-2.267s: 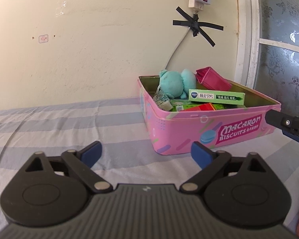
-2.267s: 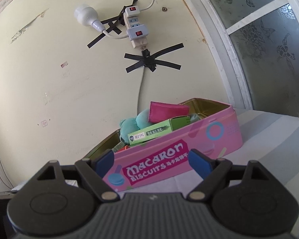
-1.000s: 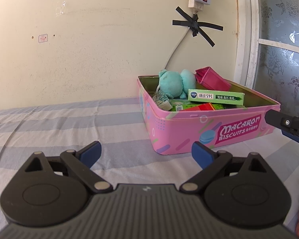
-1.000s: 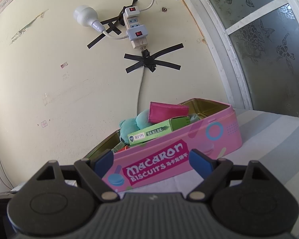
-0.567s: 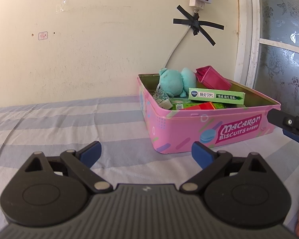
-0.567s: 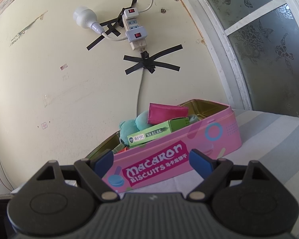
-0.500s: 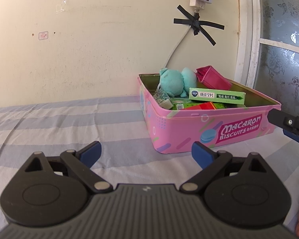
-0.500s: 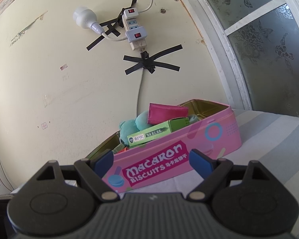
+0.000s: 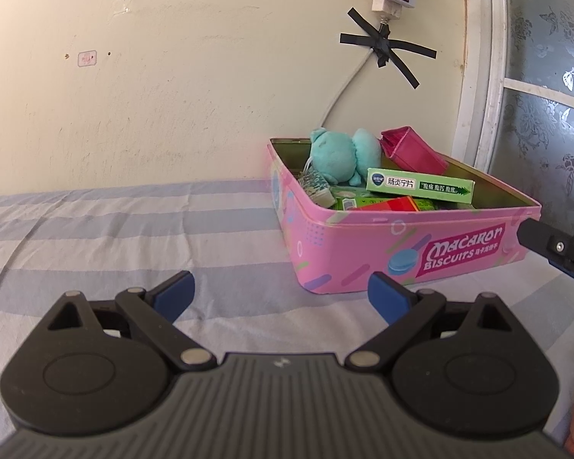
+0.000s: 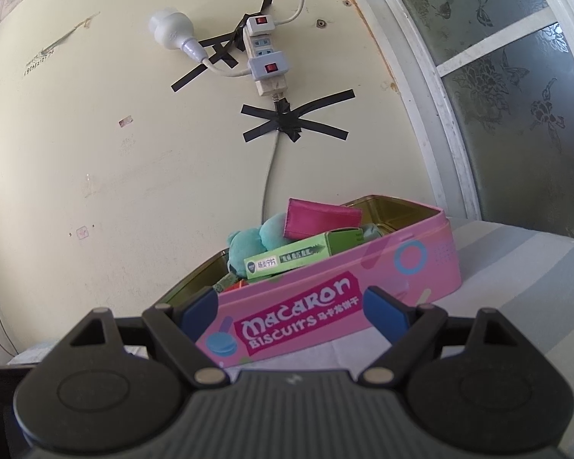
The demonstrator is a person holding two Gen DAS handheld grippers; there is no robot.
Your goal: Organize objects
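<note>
While both tools wait empty, the left gripper (image 9: 281, 292) hangs low over the striped bedsheet (image 9: 114, 237) with its blue-padded fingers spread wide and nothing between them, and the right gripper (image 10: 292, 310) sits just in front of the long side of the pink Macaron Biscuits tin (image 10: 363, 267), likewise spread and holding nothing. From the left wrist view the tin (image 9: 409, 248) stands to the right and ahead, near the wall, with the tip of the right gripper showing at its far right corner. Inside, heaped above the rim, lie a teal plush toy (image 9: 338, 155), a magenta carton (image 9: 411, 149), a green medicine box (image 9: 421, 185) resting across the pile, a red box (image 9: 386, 204) and a small patterned paper cup (image 9: 315, 185). No lid shows in either view. The step in hand looks like the approach before a first pick, or a pause after the last item went in; I cannot tell which. If a pick is next, the green medicine box on top seems the easiest target: it calls for lifting the right gripper over the tin's wall and closing across the box's narrow width.
</note>
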